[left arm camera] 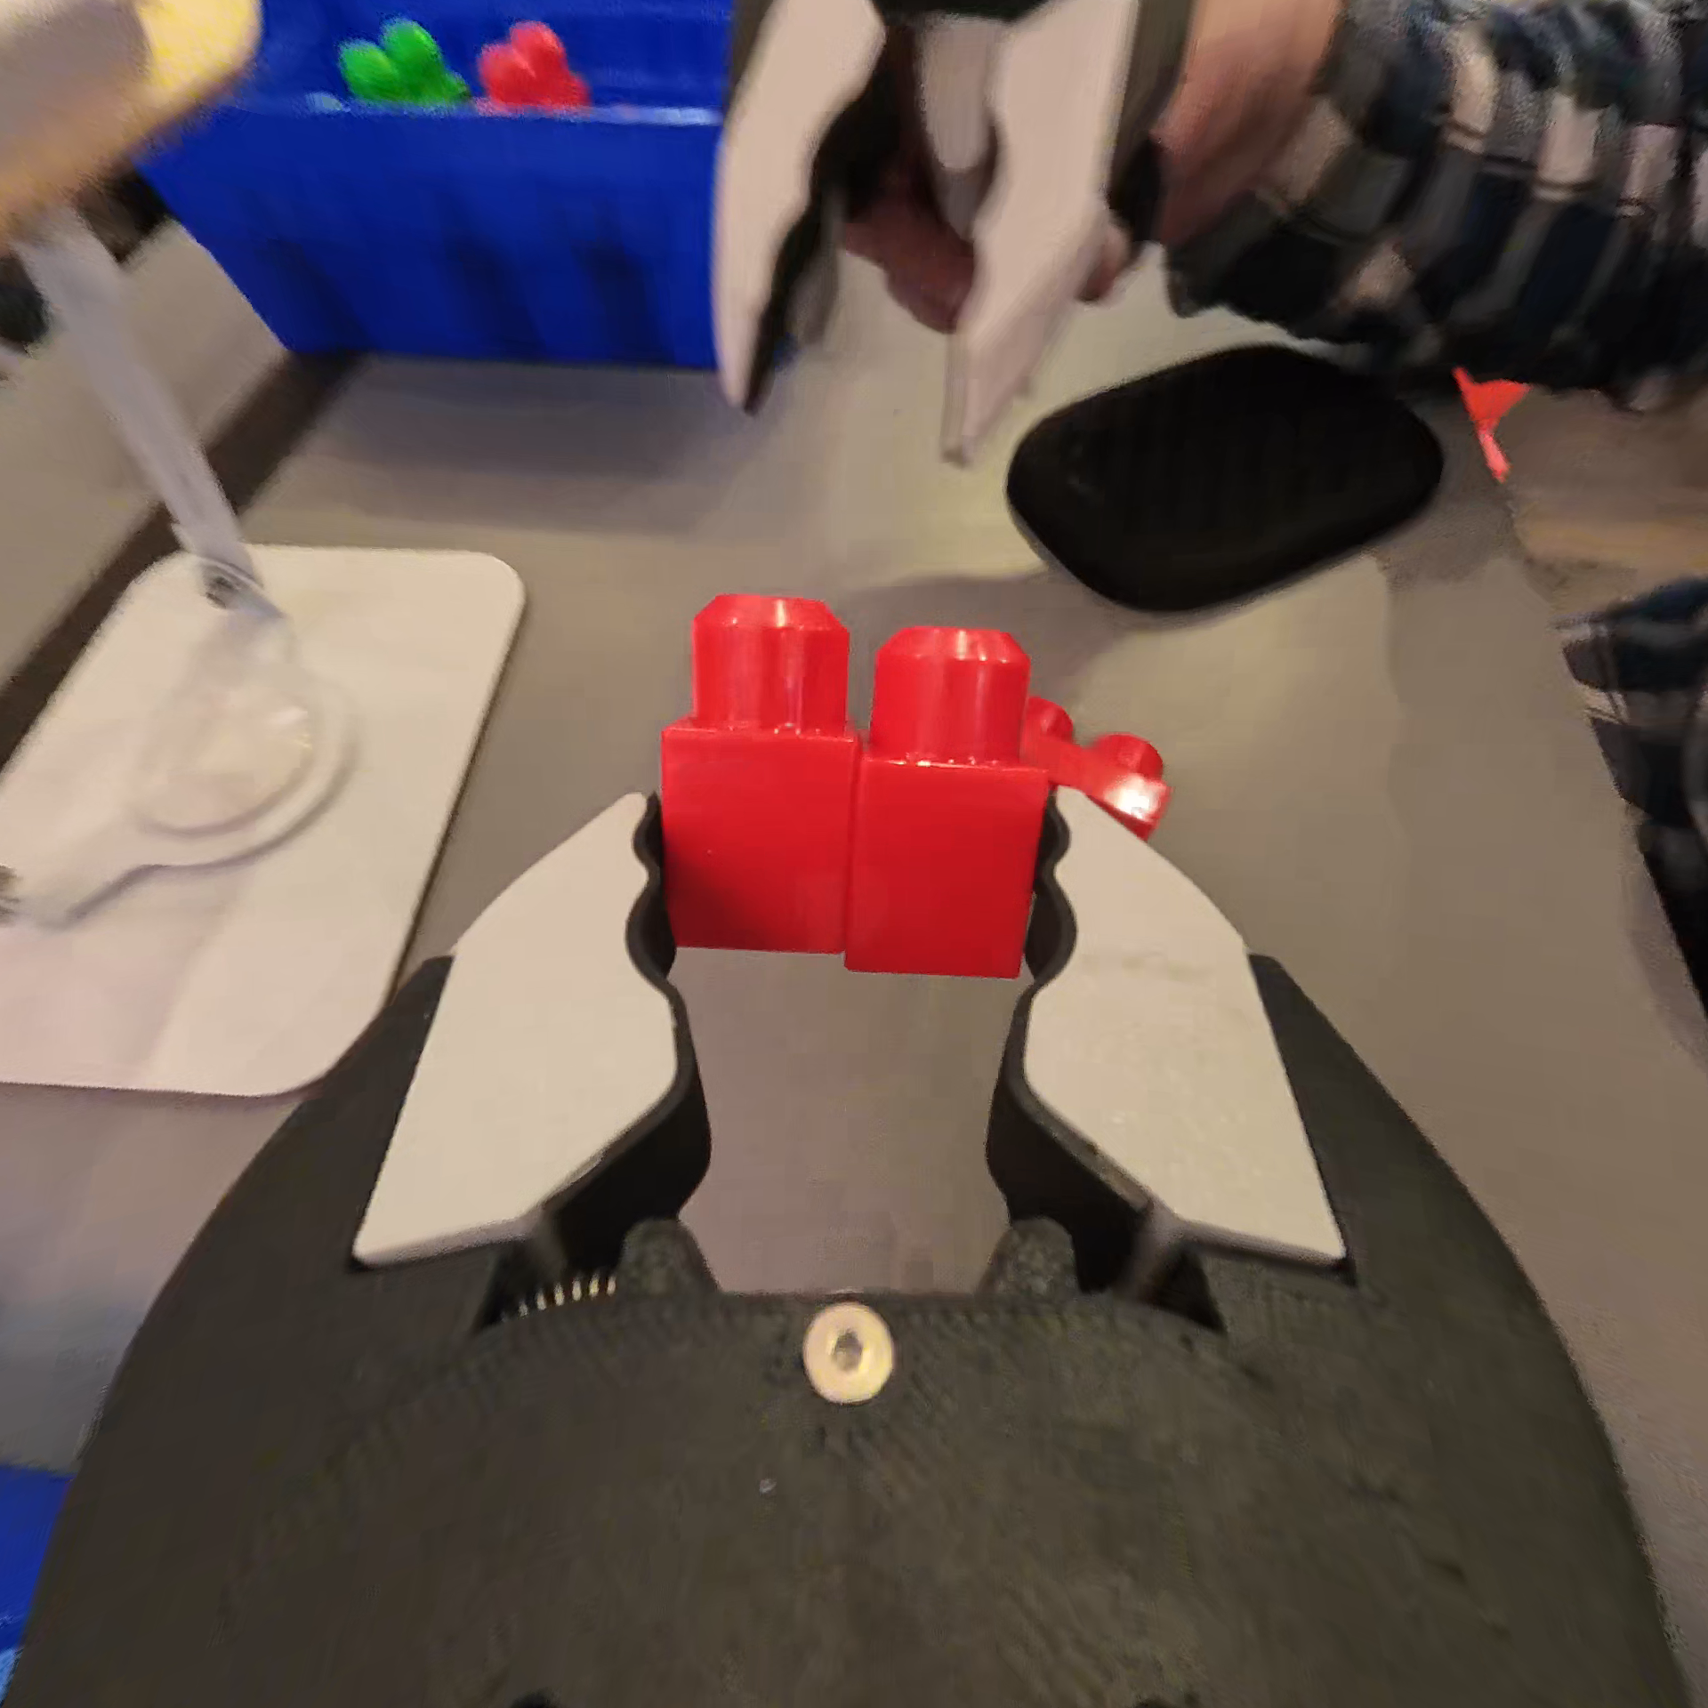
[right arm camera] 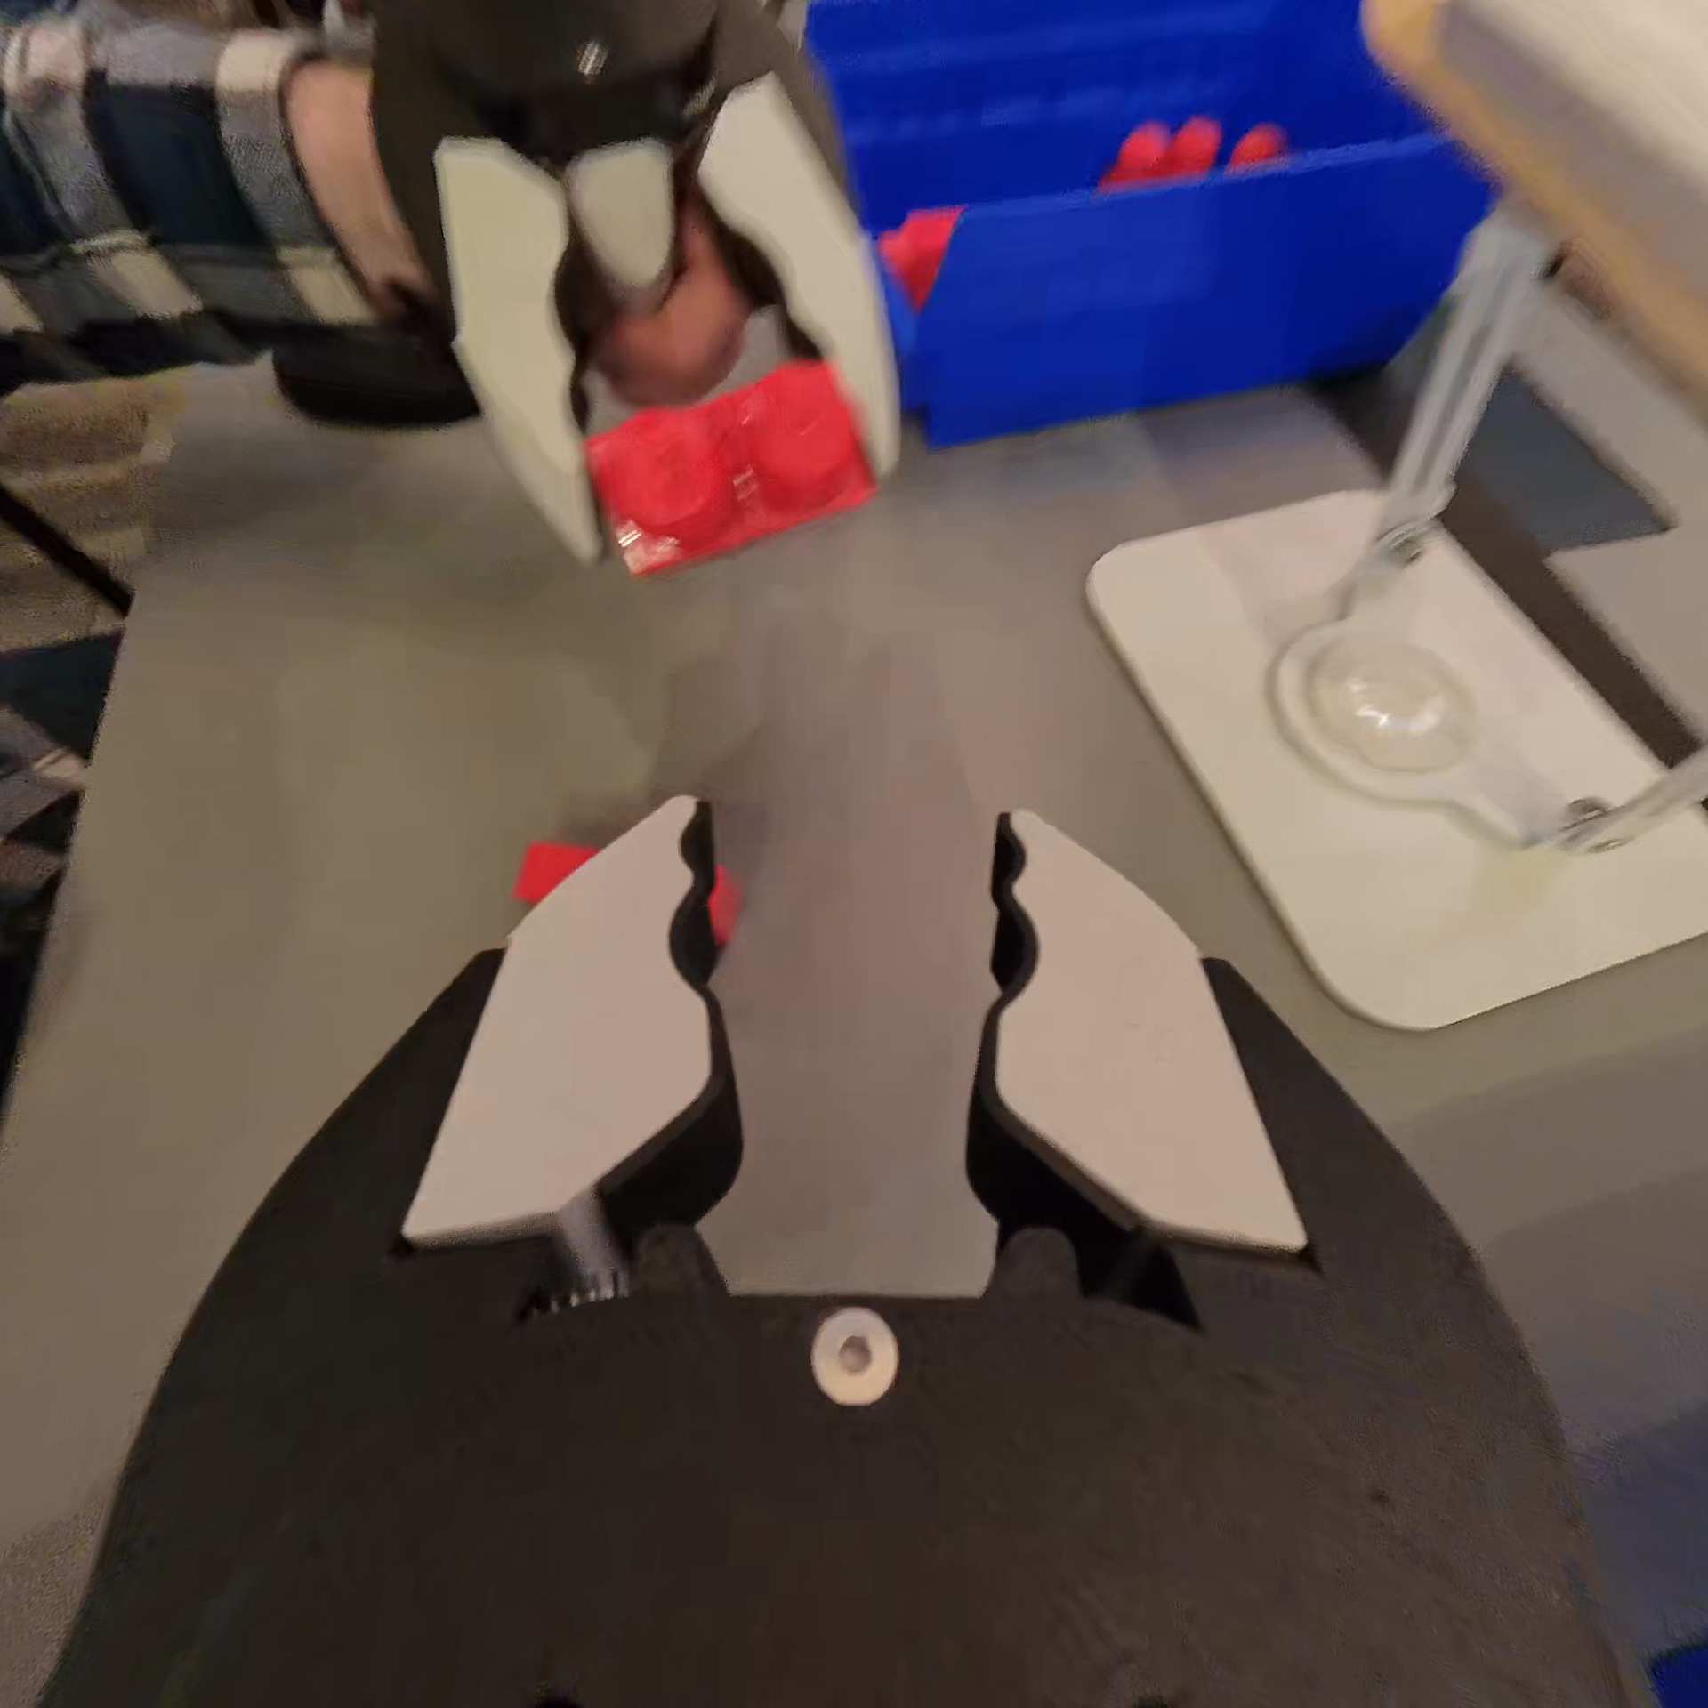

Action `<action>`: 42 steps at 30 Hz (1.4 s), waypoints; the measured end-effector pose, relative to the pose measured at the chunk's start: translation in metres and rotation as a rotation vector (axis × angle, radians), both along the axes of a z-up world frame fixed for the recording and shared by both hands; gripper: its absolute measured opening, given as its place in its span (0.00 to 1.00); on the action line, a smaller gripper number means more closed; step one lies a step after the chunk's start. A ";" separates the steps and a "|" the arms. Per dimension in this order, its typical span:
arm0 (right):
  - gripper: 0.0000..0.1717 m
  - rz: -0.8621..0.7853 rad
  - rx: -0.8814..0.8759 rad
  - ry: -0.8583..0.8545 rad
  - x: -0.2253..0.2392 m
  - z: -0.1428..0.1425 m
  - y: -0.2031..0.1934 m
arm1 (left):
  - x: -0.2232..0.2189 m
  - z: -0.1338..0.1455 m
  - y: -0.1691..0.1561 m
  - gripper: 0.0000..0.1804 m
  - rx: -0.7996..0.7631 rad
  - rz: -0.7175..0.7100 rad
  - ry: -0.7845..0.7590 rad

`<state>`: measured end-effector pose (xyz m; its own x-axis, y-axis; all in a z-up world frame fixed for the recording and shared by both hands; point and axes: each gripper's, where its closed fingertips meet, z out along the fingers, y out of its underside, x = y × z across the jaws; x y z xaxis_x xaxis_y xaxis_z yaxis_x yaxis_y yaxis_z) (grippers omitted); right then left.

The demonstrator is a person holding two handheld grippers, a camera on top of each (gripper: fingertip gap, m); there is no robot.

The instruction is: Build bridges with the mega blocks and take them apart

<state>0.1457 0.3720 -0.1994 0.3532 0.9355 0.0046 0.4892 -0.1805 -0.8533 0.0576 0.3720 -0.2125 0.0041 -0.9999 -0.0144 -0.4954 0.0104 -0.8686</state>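
- While your left gripper (left arm camera: 850, 878) is off the table, its jaws are clamped on two red single-stud blocks (left arm camera: 846, 832) set side by side; both pads press the outer faces, one per side.
- Studs point up in the left wrist view. The block on the right sits slightly lower than its neighbour; the two touch along the middle seam.
- Just past your left gripper's right fingertip, a flat red piece (left arm camera: 1114, 781) lies on the grey table (left arm camera: 832, 518), partly hidden behind the held pair.
- Your right gripper (right arm camera: 850, 887) has its jaws spread apart with only bare table between the pads; nothing is gripped.
- A red piece (right arm camera: 545, 873) on the table shows at both edges of your right gripper's left finger, mostly covered by it. Cannot tell whether it touches the pad.
- Well ahead of the right jaws, the left gripper shows from the front with the red pair (right arm camera: 730, 462) between its tips.
- Right of those jaws, farther out: white stand base (right arm camera: 1201, 647) with a clear suction-type mount.
- Ahead of the left jaws, to the right: black oval pad (left arm camera: 1220, 481) on the table.
- Farthest out: blue bin (left arm camera: 444, 213) with green and red blocks inside. Both views are motion-blurred.
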 end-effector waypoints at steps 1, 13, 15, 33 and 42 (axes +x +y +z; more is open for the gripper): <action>0.38 0.007 -0.029 -0.045 -0.002 -0.005 -0.013 | 0.002 0.004 0.004 0.41 0.025 0.017 -0.018; 0.37 -0.180 -0.160 -0.306 -0.029 -0.102 -0.074 | 0.020 0.019 0.019 0.41 0.091 0.088 -0.179; 0.37 -0.175 -0.144 -0.323 -0.032 -0.103 -0.071 | 0.020 0.016 0.020 0.41 0.122 0.090 -0.150; 0.36 -0.068 0.554 -0.584 -0.013 0.055 -0.006 | 0.028 0.056 0.007 0.41 0.495 0.114 0.178; 0.36 -0.057 0.620 -0.662 -0.009 0.062 -0.005 | 0.037 0.063 0.006 0.41 0.636 0.107 0.277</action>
<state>0.1365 0.3669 -0.1373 0.1451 0.6785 0.7201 0.9184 0.1784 -0.3531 0.0950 0.3780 -0.1495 0.0136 -0.7917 -0.6108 -0.7245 0.4132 -0.5517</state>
